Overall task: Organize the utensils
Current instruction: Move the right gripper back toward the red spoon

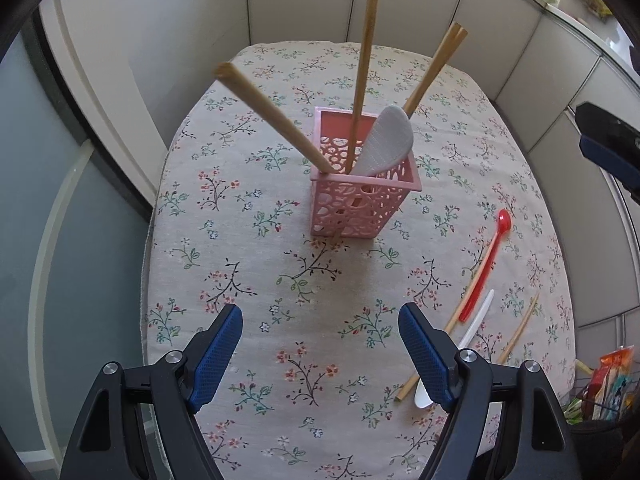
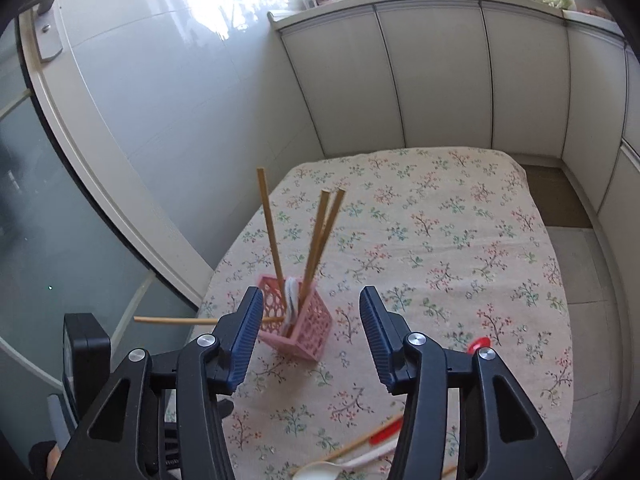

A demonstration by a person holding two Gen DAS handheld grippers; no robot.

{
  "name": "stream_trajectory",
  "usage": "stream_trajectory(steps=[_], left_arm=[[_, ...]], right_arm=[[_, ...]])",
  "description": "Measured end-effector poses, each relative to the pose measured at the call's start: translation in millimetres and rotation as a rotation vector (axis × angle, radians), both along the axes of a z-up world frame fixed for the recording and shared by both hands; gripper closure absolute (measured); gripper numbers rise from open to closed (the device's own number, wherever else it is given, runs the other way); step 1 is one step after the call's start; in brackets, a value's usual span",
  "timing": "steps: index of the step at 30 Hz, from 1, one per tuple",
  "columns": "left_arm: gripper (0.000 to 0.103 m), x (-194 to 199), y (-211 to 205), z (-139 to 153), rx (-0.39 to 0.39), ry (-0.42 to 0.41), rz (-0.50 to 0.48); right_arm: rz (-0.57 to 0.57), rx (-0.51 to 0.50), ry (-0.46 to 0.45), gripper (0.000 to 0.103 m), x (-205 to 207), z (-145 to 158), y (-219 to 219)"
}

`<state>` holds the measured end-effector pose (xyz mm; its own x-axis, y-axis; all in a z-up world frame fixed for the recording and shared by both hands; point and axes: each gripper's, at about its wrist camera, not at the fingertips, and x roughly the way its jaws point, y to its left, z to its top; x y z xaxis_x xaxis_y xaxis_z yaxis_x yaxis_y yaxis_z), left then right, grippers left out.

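A pink lattice utensil holder point(image 1: 362, 208) point(image 2: 306, 330) stands on the floral tablecloth point(image 1: 248, 216) point(image 2: 440, 248). Several wooden chopsticks point(image 1: 365, 72) point(image 2: 270, 224) and a white rice paddle point(image 1: 386, 142) point(image 2: 291, 296) stick out of it. To the right on the cloth lie a red spoon point(image 1: 486, 266) point(image 2: 478, 345), a white spoon point(image 1: 472, 334) point(image 2: 320, 470) and loose chopsticks point(image 1: 518, 330) point(image 2: 356, 444). My left gripper point(image 1: 320, 320) is open above the cloth in front of the holder. Nothing lies between the open fingers of my right gripper point(image 2: 310, 308), which hovers near the holder.
White cabinet doors point(image 2: 432, 76) run behind and to the right of the table. A frosted glass door point(image 1: 80, 208) is at the left. A wire basket of snack packets point(image 1: 608, 384) sits past the table's right near edge.
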<state>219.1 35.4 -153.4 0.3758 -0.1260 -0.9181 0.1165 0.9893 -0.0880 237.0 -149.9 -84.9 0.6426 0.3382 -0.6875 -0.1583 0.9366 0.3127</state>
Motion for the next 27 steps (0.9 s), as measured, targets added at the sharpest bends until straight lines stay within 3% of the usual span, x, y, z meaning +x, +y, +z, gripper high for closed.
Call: stream_trajectory(steps=[4, 14, 24, 26, 27], left_arm=[[0.021, -2, -16, -5, 0.009, 0.011, -0.033], [0.021, -2, -68, -19, 0.035, 0.042, -0.136], [0.022, 6, -126, -47, 0.066, 0.092, -0.256], [0.032, 10, -138, -54, 0.052, 0.103, -0.296], [0.044, 13, -143, -58, 0.046, 0.114, -0.313]], right_arm=[[-0.025, -0.023, 0.089, 0.041, -14, -17, -26], [-0.186, -0.009, 0.382, 0.041, -20, -72, -96], [-0.262, 0.042, 0.526, 0.041, -25, -108, -141], [-0.271, 0.05, 0.536, 0.041, -25, -110, -146], [-0.275, 0.053, 0.539, 0.041, -26, -112, -148]])
